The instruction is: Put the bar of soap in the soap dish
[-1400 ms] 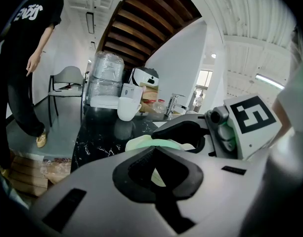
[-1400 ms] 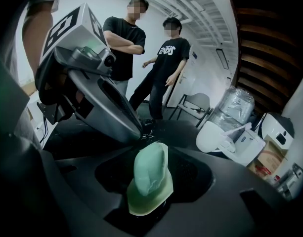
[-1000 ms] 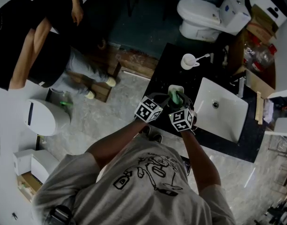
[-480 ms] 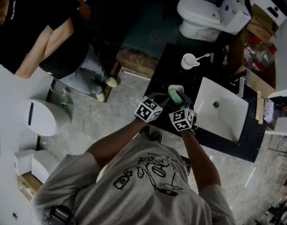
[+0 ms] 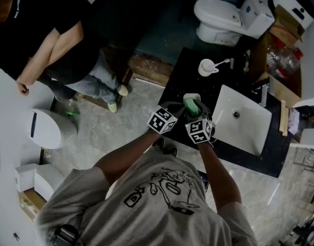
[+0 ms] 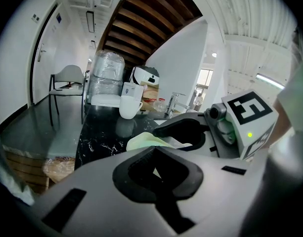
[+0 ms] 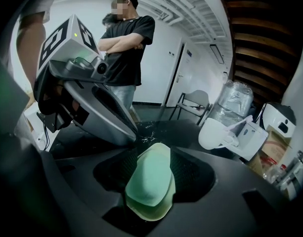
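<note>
A green bar of soap lies in a pale soap dish on the black counter. My right gripper stands open around the soap, a jaw on each side. Its jaws have just been opening, with the soap still between them. My left gripper hovers just left of the dish, shut with nothing in it. The dish's edge shows beyond the left jaws, beside the right gripper's body.
A white cup holding a toothbrush stands further back on the counter. A white basin with a tap sits to the right. A toilet is beyond. A bystander stands at the upper left.
The bystander at the upper left has shifted and stepped. Both grippers and the soap stay where they were.
</note>
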The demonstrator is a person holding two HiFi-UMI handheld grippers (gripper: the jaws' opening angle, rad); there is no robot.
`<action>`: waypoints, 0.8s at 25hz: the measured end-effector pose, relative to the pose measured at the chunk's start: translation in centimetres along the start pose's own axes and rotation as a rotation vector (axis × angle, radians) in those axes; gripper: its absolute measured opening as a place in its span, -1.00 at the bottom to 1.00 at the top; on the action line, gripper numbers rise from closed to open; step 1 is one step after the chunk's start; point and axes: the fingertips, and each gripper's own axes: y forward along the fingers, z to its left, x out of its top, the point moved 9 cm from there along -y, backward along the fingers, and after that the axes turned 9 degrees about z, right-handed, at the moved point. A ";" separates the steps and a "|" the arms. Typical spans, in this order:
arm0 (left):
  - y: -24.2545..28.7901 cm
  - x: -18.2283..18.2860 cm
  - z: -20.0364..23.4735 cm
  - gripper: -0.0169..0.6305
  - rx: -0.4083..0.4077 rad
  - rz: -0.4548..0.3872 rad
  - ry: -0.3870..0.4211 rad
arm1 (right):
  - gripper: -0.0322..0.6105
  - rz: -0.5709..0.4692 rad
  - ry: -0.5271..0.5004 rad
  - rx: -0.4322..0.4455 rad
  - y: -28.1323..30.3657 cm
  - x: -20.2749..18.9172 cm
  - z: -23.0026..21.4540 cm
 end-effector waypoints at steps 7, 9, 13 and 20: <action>-0.3 0.2 0.1 -0.94 0.001 -0.006 -0.002 | -0.30 -0.007 0.014 -0.003 -0.4 0.2 -0.1; -0.5 0.2 0.1 -0.94 0.003 -0.011 -0.003 | -0.30 -0.011 0.019 -0.005 -0.6 0.3 -0.1; -1.0 0.3 0.0 -0.94 0.005 -0.024 -0.009 | -0.30 -0.028 0.031 -0.013 -1.2 0.6 -0.1; -2.1 0.5 -0.1 -0.94 0.003 -0.058 -0.017 | -0.30 -0.073 0.068 -0.042 -2.8 1.3 -0.6</action>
